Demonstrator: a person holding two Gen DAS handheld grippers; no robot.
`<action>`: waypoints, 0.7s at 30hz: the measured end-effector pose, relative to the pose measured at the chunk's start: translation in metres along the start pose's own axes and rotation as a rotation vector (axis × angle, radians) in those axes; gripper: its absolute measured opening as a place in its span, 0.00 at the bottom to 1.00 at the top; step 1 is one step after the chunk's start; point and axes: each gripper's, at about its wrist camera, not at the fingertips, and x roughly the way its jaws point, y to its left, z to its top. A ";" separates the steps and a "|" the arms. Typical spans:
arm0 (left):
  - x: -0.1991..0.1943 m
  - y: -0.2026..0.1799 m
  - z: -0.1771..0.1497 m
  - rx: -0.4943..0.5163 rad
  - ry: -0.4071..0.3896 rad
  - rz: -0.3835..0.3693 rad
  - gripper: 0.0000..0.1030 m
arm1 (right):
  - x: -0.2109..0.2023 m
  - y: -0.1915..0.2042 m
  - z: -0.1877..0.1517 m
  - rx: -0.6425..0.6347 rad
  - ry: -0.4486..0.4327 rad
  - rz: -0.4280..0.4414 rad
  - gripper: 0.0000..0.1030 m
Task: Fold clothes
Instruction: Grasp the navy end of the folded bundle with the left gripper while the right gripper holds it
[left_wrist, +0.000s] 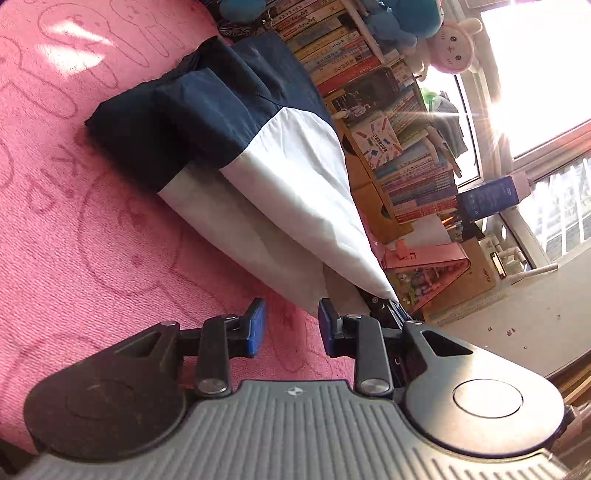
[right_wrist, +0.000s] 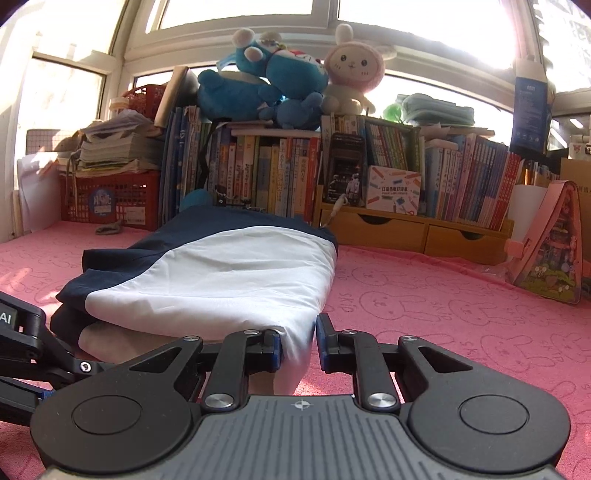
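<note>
A folded navy-and-white garment (left_wrist: 258, 155) lies on a pink rabbit-print blanket (left_wrist: 74, 240), with the navy part far from the claws and the white part near them. The left claw (left_wrist: 291, 328) sits low at the garment's near white edge, jaws spread and gripping nothing, the cloth just ahead of the gap. The right claw (right_wrist: 298, 341) is also spread, its jaws apart on either side of the garment's near white corner, not closed on it. Behind stand a shelf of books (right_wrist: 280, 173) and plush toys (right_wrist: 295, 77).
</note>
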 end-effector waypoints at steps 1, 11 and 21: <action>0.004 -0.002 0.002 -0.003 -0.018 0.010 0.30 | 0.000 0.000 0.000 -0.006 0.000 -0.001 0.19; -0.045 0.026 0.037 -0.007 -0.359 0.330 0.22 | 0.002 0.004 -0.015 -0.035 0.021 -0.016 0.19; -0.057 0.027 0.035 -0.097 -0.271 0.056 0.56 | 0.005 0.010 -0.021 -0.068 0.029 -0.022 0.20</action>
